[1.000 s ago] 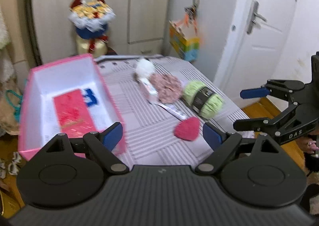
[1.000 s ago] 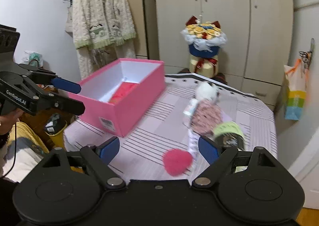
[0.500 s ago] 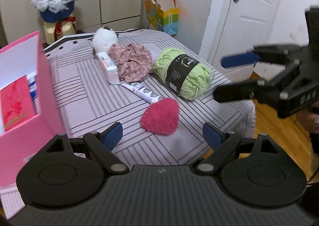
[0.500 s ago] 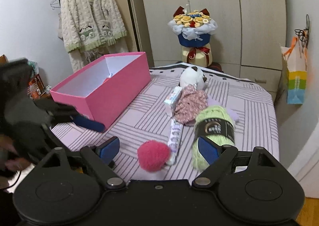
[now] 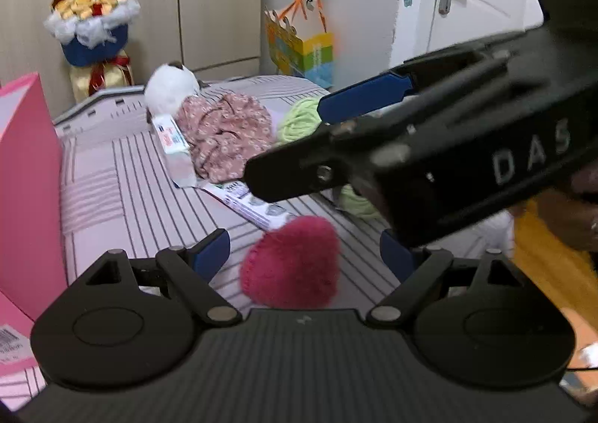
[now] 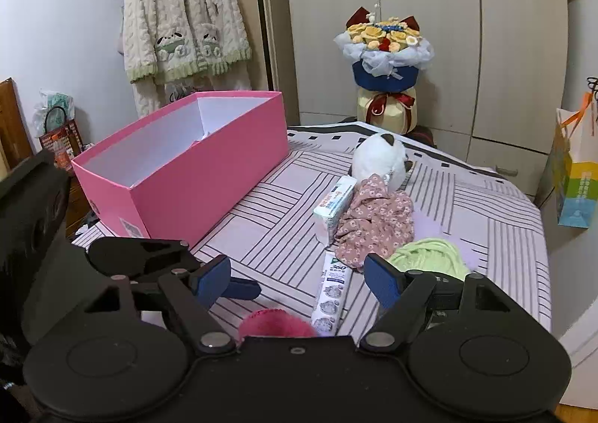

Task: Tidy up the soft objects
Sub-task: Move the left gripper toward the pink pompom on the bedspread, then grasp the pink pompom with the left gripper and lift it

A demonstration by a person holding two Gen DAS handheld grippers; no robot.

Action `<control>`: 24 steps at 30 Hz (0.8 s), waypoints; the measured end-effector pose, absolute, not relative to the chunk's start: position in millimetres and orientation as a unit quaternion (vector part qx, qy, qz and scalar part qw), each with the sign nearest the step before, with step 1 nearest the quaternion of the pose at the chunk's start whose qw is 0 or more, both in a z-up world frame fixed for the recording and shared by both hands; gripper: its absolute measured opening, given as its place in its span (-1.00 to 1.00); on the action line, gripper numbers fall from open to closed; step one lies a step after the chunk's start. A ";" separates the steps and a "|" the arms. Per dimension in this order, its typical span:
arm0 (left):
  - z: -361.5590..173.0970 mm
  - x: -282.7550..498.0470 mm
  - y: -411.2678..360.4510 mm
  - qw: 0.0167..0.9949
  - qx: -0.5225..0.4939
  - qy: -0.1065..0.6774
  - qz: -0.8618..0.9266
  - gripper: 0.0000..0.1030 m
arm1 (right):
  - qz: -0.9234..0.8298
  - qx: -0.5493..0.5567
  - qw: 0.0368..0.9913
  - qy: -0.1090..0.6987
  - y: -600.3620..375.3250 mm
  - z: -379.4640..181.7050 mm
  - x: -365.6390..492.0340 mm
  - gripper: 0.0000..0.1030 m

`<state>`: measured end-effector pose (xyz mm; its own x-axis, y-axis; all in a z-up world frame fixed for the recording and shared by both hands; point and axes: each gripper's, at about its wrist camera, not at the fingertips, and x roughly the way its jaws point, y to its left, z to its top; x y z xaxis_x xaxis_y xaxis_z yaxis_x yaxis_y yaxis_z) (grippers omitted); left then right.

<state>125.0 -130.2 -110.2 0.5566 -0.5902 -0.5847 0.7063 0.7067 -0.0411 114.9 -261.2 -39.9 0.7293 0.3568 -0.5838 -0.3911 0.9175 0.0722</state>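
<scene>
Soft, even room light, no glare.
The near black gripper (image 5: 392, 146) looks blurry; straight edges bend at the corners.

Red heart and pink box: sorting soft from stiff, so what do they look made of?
Red heart: fuzzy knit or plush, matte, stitched edge; likely soft. Pink box: smooth matte cardboard, judging by straight walls, crisp corners and white lining.

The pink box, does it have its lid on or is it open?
Open. The pink box has no lid on it; the right wrist view looks straight down onto its white inner walls.
</scene>
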 end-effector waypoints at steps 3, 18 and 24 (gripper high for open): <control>-119.3 125.3 -132.0 0.879 0.108 0.294 -0.359 0.59 | 0.205 -0.022 0.925 0.318 -259.3 -44.2 122.9 0.56; -113.7 123.6 -81.7 0.900 0.068 0.297 -0.312 -0.07 | 0.150 -0.048 0.913 0.376 -237.7 -80.1 153.6 -0.17; -114.1 125.6 -79.5 0.907 0.089 0.296 -0.288 -0.07 | 0.114 -0.067 0.910 0.392 -227.7 -92.2 166.4 -0.20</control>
